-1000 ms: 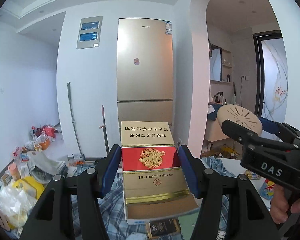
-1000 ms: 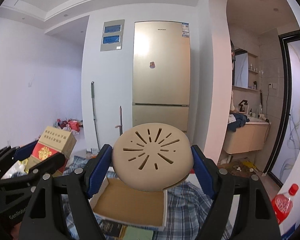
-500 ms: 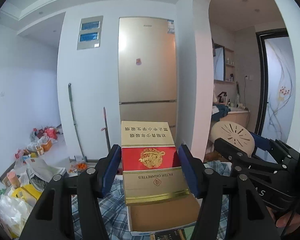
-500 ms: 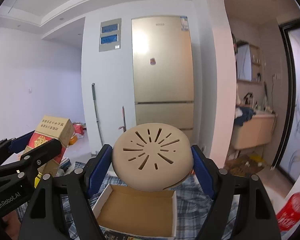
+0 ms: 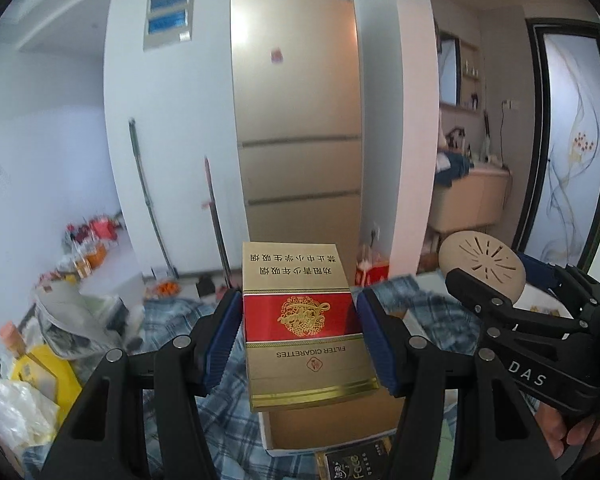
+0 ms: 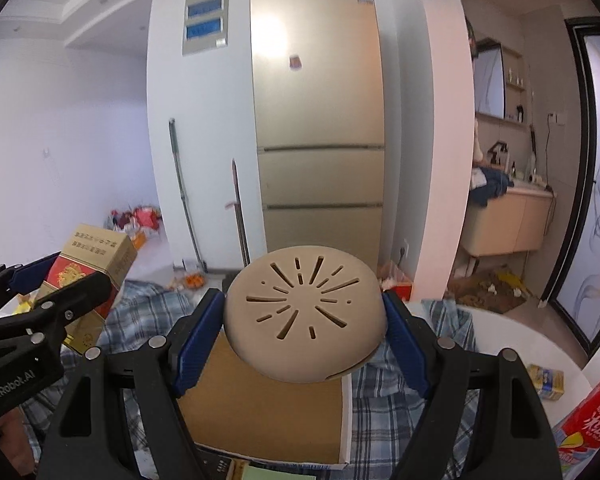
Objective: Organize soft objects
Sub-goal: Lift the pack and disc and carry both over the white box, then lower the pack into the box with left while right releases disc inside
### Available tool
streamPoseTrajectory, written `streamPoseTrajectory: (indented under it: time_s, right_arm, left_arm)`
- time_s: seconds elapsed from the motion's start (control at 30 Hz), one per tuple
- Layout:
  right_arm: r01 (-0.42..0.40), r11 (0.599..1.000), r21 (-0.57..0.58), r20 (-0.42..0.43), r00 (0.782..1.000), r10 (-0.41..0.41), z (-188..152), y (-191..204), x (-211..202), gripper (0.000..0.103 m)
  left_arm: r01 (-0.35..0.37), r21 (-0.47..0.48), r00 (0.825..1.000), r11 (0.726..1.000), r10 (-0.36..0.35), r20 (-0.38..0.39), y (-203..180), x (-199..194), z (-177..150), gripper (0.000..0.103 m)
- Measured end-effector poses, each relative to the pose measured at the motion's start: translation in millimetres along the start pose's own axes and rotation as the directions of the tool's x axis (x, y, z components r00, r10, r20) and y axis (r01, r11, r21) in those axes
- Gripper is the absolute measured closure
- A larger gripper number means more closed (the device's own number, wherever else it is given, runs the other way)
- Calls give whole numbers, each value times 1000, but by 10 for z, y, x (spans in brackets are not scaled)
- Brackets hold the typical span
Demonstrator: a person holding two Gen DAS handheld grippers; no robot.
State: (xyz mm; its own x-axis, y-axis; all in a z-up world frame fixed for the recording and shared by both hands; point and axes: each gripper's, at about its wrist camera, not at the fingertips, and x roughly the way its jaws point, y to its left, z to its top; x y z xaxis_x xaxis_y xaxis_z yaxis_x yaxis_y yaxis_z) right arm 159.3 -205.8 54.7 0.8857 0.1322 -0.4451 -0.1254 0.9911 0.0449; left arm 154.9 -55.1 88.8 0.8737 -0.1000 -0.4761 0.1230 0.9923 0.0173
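Now the left gripper (image 5: 300,336) clamps a red-and-gold cardboard cigarette carton (image 5: 300,320), while at three o'clock the right gripper (image 6: 304,340) clamps a beige slotted dome-shaped bun (image 6: 304,316).

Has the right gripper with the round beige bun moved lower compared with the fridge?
Yes. The bun now overlaps only the fridge's bottom edge, so the right gripper has moved downward.

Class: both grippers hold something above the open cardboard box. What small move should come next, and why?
Probably lower both a little further toward the open box. The right gripper clamps the beige round cushion directly above the box's bare floor, and the left gripper holds the cigarette carton over its near edge; neither item rests inside yet.
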Motion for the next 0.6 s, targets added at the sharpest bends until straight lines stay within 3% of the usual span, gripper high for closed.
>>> streamPoseTrajectory:
  time_s: [0.3, 0.6]
  right_arm:
    - [-6, 999, -48, -143, 990, -1, -259, 49, 407, 26]
    - [-28, 996, -83, -309, 951, 1, -535, 93, 803, 26]
  left_arm:
    - [15, -37, 979, 999, -22, -203, 93, 705, -249, 41]
    - [36, -54, 940, 998, -52, -336, 140, 1131, -480, 41]
